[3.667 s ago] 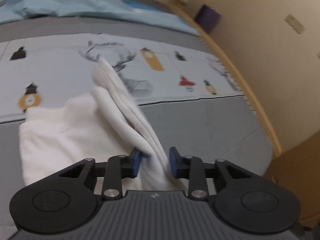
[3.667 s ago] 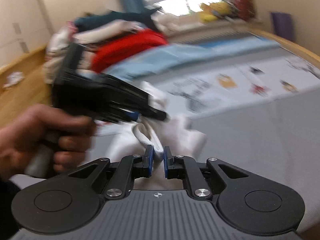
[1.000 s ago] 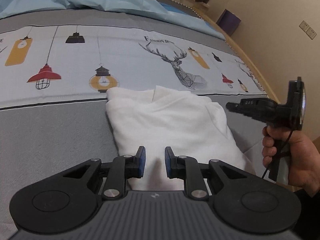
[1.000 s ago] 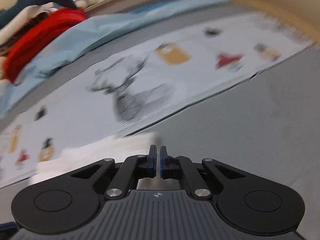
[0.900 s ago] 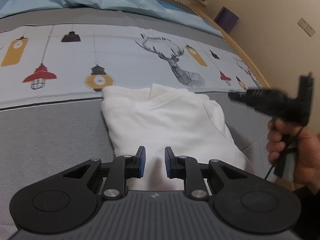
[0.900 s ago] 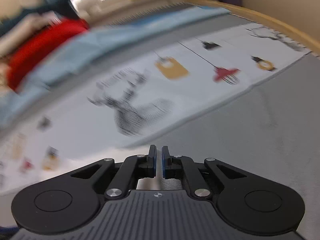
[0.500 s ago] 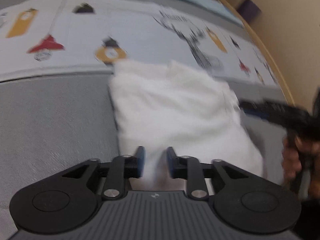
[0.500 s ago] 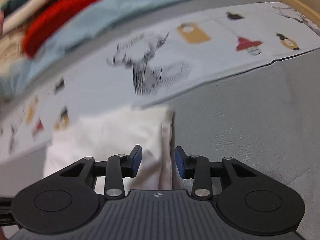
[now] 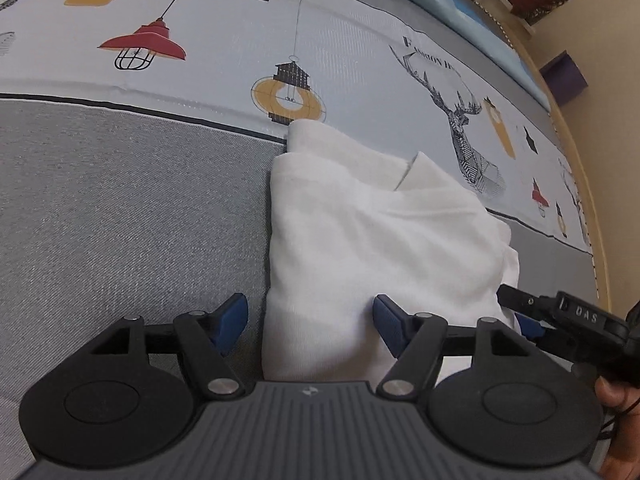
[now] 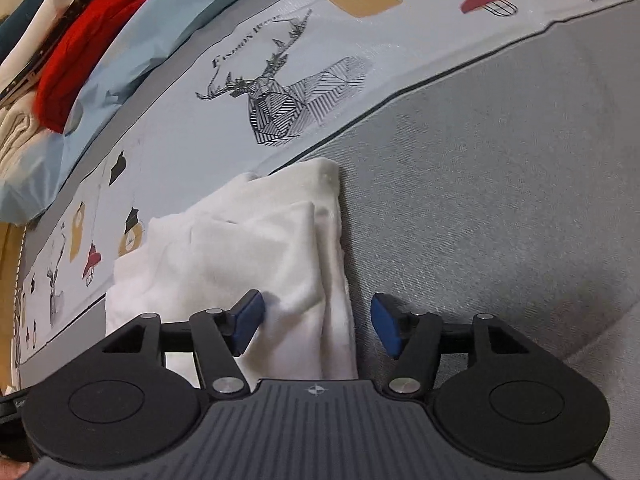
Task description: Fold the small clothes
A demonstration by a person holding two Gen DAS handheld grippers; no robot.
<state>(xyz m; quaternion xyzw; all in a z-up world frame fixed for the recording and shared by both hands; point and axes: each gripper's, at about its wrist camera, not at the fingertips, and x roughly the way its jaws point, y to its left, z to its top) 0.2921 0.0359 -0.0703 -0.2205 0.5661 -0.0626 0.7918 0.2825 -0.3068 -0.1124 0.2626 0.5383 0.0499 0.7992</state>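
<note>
A folded white garment [image 9: 372,248] lies on the grey part of the bed cover, its far edge on the printed band. It also shows in the right wrist view [image 10: 256,264]. My left gripper [image 9: 310,322] is open, its jaws wide astride the garment's near left corner. My right gripper [image 10: 318,324] is open, its jaws astride the garment's near right edge. The right gripper [image 9: 532,314] also shows in the left wrist view, low at the garment's right corner, held by a hand.
The bed cover [image 9: 120,220] is grey with a pale printed band of lamps and a deer [image 10: 280,100]. A light blue sheet [image 10: 132,52] and a pile of red and other clothes [image 10: 68,48] lie at the back. A wooden bed edge [image 9: 592,208] runs at the right.
Both grippers have opened wide and come down close over the near corners of the folded garment. Earlier the right gripper was shut and the left only narrowly open.
</note>
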